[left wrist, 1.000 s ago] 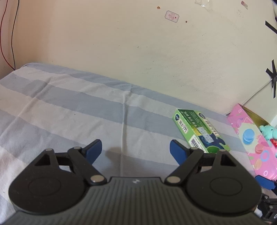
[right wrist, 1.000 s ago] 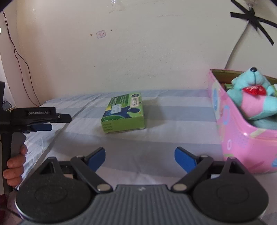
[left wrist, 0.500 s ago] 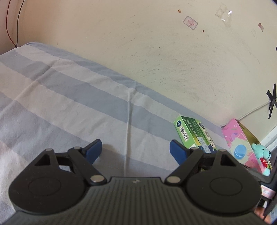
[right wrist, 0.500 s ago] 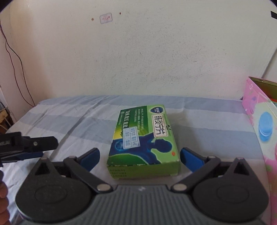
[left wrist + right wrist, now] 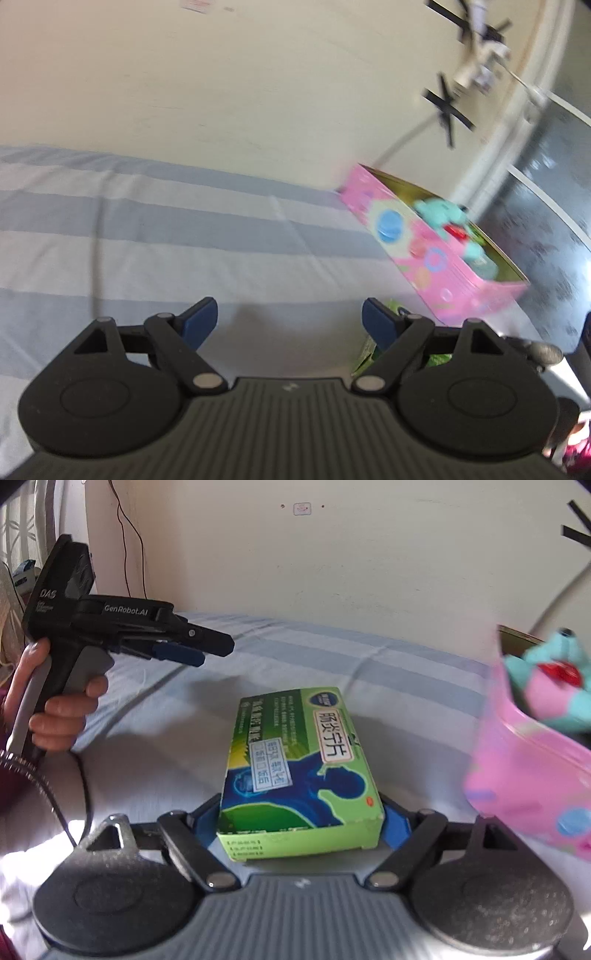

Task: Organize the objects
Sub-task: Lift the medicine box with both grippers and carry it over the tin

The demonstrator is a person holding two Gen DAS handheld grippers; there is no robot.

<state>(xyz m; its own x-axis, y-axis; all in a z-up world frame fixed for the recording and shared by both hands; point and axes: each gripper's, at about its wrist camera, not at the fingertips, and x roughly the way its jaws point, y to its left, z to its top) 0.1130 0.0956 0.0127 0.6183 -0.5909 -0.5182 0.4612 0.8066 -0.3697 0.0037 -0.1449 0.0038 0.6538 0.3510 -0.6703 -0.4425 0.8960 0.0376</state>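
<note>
A green and blue medicine box [image 5: 299, 771] sits between the blue pads of my right gripper [image 5: 301, 821], which is shut on it and holds it above the striped bedsheet [image 5: 332, 661]. A corner of the box [image 5: 365, 350] shows behind my left gripper's right finger. My left gripper [image 5: 290, 321] is open and empty over the sheet; it also shows at the left of the right wrist view [image 5: 177, 651]. A pink open box [image 5: 424, 251] with a teal plush toy [image 5: 439, 214] stands to the right, also seen in the right wrist view [image 5: 524, 771].
A cream wall [image 5: 258, 92] runs along the far edge of the bed. Black tape crosses and a white cable [image 5: 447, 107] hang on the wall above the pink box. A dark cord [image 5: 96, 236] lies across the sheet at left.
My right gripper has shut on the medicine box and lifted it. My left gripper has swung right, so the pink box now fills its view; its jaws stay open.
</note>
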